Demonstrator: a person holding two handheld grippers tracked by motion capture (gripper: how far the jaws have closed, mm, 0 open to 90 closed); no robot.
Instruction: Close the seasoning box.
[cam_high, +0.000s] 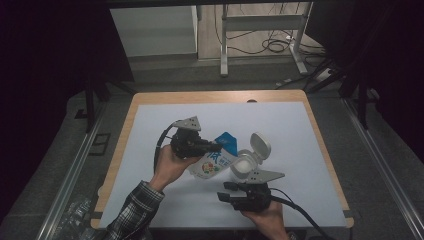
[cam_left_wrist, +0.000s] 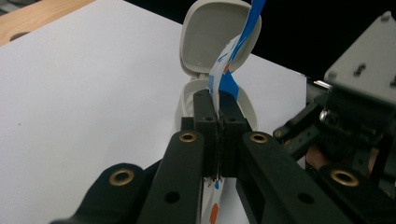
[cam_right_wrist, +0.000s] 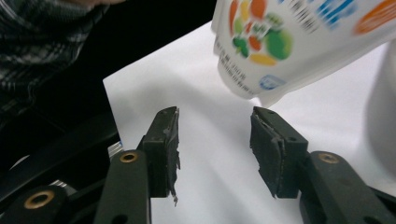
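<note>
Your left gripper (cam_high: 212, 146) is clamped on the blue top edge of the white printed pouch (cam_high: 215, 160), holding it above the white table cover (cam_high: 165, 120) near the middle of the table. The open flip-lid container (cam_high: 250, 157) sits just at the pouch's 3 o'clock, its lid standing up. Your right gripper (cam_high: 227, 191) hangs at the pouch's 5 o'clock, its jaws parted with nothing between them; the pouch's bottom end (cam_right_wrist: 261, 56) floats beyond their tips.
</note>
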